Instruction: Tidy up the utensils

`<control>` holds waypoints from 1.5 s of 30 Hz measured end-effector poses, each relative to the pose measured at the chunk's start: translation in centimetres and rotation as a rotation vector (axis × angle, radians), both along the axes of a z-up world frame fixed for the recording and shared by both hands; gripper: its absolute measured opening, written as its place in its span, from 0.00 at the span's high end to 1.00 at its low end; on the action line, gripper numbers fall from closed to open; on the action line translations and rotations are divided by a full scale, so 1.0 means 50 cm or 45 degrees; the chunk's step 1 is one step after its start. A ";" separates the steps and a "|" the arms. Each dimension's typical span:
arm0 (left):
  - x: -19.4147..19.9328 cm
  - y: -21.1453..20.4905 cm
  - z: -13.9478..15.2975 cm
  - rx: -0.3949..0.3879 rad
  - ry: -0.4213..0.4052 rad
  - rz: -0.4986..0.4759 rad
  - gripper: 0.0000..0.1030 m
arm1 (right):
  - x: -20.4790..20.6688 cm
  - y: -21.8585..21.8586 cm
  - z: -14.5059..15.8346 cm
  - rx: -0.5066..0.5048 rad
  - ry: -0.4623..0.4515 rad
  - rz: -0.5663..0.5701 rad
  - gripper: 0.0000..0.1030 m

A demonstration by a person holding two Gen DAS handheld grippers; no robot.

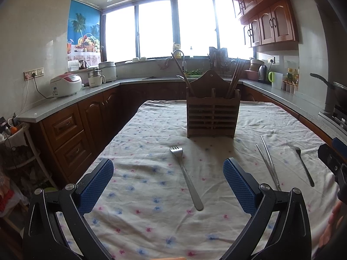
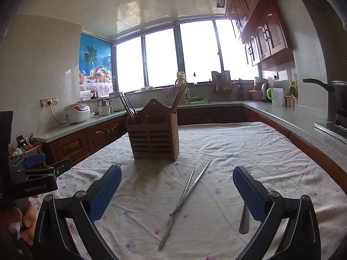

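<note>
Blue-padded left gripper (image 1: 168, 185) and right gripper (image 2: 177, 190) both gape, empty — slim steel fork (image 1: 186, 176) and metal chopsticks (image 2: 184, 199) lie on the wrinkled floral tablecloth (image 1: 141, 195) before the slatted wooden utensil holder (image 1: 212, 117).

A slatted wooden utensil holder (image 1: 213, 117) stands upright on the floral tablecloth (image 1: 151, 186), wooden chopsticks (image 1: 235, 80) leaning out of its right compartment and a long-handled utensil (image 1: 183, 75) out of its left. A steel fork (image 1: 187, 177) lies flat in front of the holder, tines toward it. A pair of metal chopsticks (image 2: 184, 197) (crossed near the middle) lies to the holder's front right; beyond them lies a second fork (image 1: 303, 164).
</note>
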State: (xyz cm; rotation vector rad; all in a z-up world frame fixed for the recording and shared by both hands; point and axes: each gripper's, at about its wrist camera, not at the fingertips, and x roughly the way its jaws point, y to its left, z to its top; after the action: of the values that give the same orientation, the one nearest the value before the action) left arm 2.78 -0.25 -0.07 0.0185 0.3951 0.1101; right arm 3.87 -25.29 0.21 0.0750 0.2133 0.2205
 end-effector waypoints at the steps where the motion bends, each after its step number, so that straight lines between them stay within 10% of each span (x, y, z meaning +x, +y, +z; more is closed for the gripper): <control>1: 0.000 0.000 0.000 0.001 0.001 0.000 0.00 | 0.000 0.001 0.000 -0.001 -0.001 0.002 0.00; 45: -0.002 -0.005 0.009 0.002 0.004 -0.035 0.00 | -0.003 0.008 0.004 -0.003 -0.020 0.033 0.00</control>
State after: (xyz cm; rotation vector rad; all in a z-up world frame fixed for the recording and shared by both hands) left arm 2.67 -0.48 0.37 0.0255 0.3981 0.0834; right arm 3.73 -24.90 0.42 0.0684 0.1987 0.2464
